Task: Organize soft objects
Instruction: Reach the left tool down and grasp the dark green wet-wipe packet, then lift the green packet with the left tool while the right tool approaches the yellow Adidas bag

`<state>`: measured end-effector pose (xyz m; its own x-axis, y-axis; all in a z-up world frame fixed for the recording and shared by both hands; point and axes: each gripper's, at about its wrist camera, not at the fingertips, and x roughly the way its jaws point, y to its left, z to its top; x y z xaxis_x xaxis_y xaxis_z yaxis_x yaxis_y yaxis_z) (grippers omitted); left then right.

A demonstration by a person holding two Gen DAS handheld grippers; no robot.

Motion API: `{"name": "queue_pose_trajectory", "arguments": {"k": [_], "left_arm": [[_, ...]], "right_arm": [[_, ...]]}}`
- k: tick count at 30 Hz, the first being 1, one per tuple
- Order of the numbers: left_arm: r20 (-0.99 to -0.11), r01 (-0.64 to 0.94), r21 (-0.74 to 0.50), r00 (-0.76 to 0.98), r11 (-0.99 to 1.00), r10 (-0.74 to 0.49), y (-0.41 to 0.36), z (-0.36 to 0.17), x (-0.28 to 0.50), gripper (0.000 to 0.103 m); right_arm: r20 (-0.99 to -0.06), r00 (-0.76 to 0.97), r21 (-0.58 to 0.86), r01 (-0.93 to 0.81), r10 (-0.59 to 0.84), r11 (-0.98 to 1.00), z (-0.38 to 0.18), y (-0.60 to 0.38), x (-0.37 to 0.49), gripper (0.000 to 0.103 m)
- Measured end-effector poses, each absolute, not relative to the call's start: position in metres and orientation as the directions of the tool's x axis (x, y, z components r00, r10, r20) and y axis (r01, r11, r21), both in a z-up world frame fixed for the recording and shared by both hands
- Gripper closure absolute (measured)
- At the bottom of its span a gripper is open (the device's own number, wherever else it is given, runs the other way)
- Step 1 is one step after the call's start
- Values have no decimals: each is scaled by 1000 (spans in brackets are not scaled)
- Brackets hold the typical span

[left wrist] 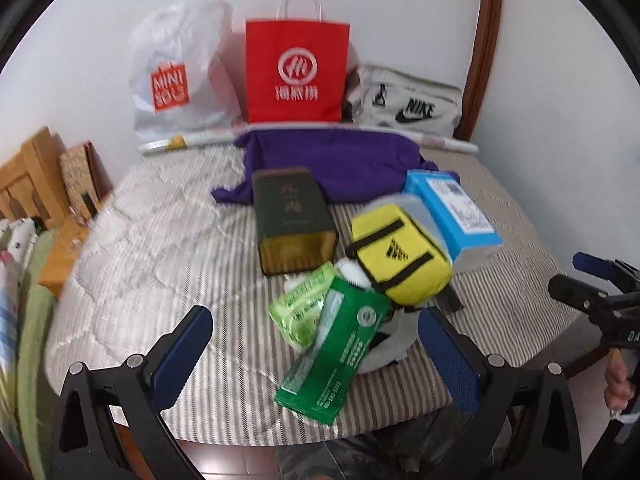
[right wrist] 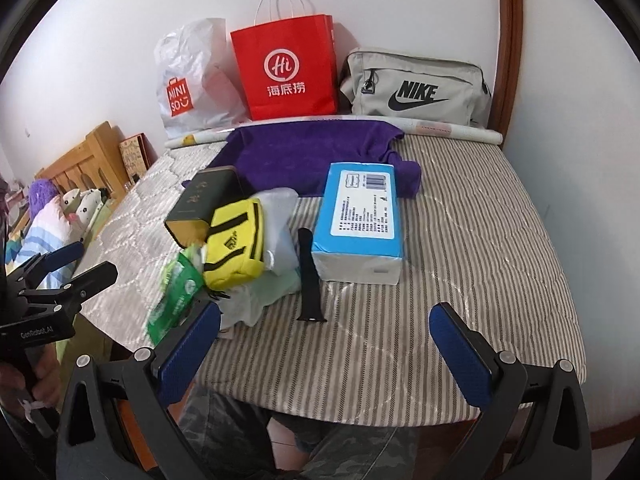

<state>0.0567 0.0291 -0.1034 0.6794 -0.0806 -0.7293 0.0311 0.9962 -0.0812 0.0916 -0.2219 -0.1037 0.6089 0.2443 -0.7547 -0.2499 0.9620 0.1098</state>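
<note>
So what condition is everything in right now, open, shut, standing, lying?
left gripper: open, empty
right gripper: open, empty
red paper bag: upright against the wall
Nike pouch: zipped shut
purple cloth: spread flat
blue box: closed, lying flat
yellow pouch: closed, atop the pile
black strap: lying loose

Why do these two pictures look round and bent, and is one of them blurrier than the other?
Both wrist views come through fisheye lenses, so black corners ring the image and the wooden door frame bows. The left wrist view is smeared: the red bag logo doubles and the yellow pouch is soft. The right wrist view is sharper; the Nike bag lettering reads cleanly, though the green packet blurs. Lighting is soft and even.
</note>
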Motion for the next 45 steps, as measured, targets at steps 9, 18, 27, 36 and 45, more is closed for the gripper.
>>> {"name": "queue_pose_trajectory", "arguments": {"k": [9, 18, 27, 36, 45], "left_arm": [[-781, 94, -97, 610, 991, -134, 29, -151, 68, 1], [-803, 178, -98, 567, 979, -184, 22, -176, 75, 17], [-813, 194, -84, 554, 977, -180, 24, -189, 83, 29], [-807, 219, -92, 554, 971, -202, 25, -188, 82, 58], [-801, 199, -103, 564, 975, -199, 38, -178, 78, 61]], "right_arm": [[-802, 542, 156, -217, 252, 964, -139, -232, 114, 0], [-807, 538, 162, -199, 246, 967, -159, -234, 127, 1], [-823, 507, 141, -256, 257, 956, -171, -222, 131, 7], [-831, 497, 121, -281, 251, 952, -179, -214, 135, 7], [-834, 493, 122, -272, 247, 954, -180, -217, 135, 7]]}}
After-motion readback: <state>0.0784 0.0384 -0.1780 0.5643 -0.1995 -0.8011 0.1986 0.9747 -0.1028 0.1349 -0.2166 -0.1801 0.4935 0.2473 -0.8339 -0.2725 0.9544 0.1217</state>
